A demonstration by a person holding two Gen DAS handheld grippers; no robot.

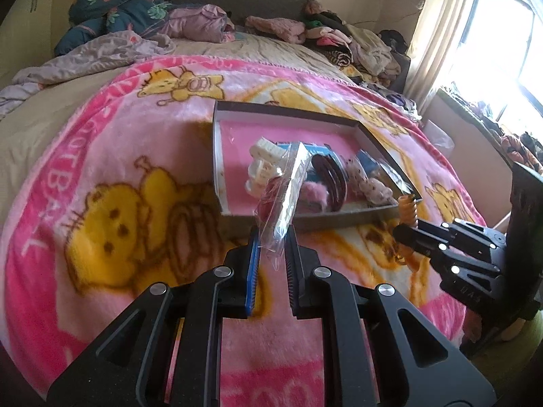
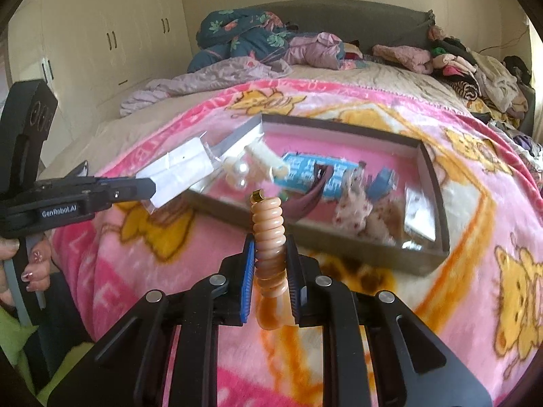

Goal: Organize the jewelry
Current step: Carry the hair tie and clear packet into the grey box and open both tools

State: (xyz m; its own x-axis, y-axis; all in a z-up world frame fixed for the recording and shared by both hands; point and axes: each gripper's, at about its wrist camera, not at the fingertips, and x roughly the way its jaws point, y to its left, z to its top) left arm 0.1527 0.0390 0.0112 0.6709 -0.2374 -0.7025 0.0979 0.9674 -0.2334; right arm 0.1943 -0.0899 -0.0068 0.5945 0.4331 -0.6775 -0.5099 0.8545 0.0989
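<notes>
We have a clear plastic packet (image 1: 281,196) clamped at its lower corner between the pads of the left gripper (image 1: 271,247); it sticks up ahead of the jaws, something dark red inside. The right gripper (image 2: 269,254) is closed on a peach spiral hair tie (image 2: 268,230), whose coils rise above the fingertips to a gold end.

Just ahead of both grippers lies the shallow box (image 1: 339,220) on the pink bear blanket (image 1: 118,176), its near wall between us and the pink floor.

To place well, we should probably lift each piece over that wall and release low. The bare floor lies ahead-left of the left gripper; ahead of the right one sit a white claw clip (image 1: 263,159), a dark comb (image 1: 331,179), blue cards (image 2: 312,173) and a spotted scrunchie (image 2: 351,210). The two grippers are close, so we would go one at a time.
</notes>
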